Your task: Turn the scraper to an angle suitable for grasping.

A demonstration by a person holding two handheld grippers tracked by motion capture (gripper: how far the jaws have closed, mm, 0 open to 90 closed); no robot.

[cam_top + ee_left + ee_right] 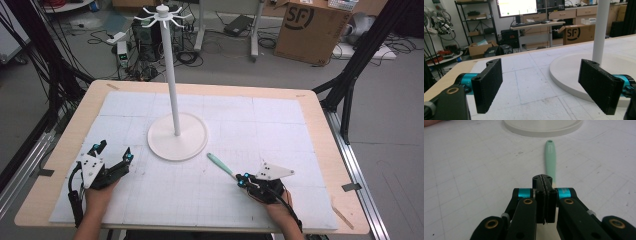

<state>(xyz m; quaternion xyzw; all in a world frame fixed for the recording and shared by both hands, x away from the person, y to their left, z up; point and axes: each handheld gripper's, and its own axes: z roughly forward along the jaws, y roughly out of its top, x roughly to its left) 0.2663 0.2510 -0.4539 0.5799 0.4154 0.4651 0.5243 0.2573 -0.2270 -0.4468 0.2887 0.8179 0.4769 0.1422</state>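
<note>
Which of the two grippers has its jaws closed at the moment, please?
The right gripper: its jaws are pressed together on the green utensil, while the left gripper has its jaws spread wide apart with nothing between them.

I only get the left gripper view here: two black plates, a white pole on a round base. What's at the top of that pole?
Observer: From the high view, the pole ends in a ring of small white hooks, all bare.
Operator: Is the other hand doing anything?
Observer: Yes. The right gripper is shut on the near end of a mint-green utensil lying on the white mat.
Operator: Which way does that utensil point?
Observer: Its free end, which has a small hole, points toward the round base and stops just short of its rim.
</note>
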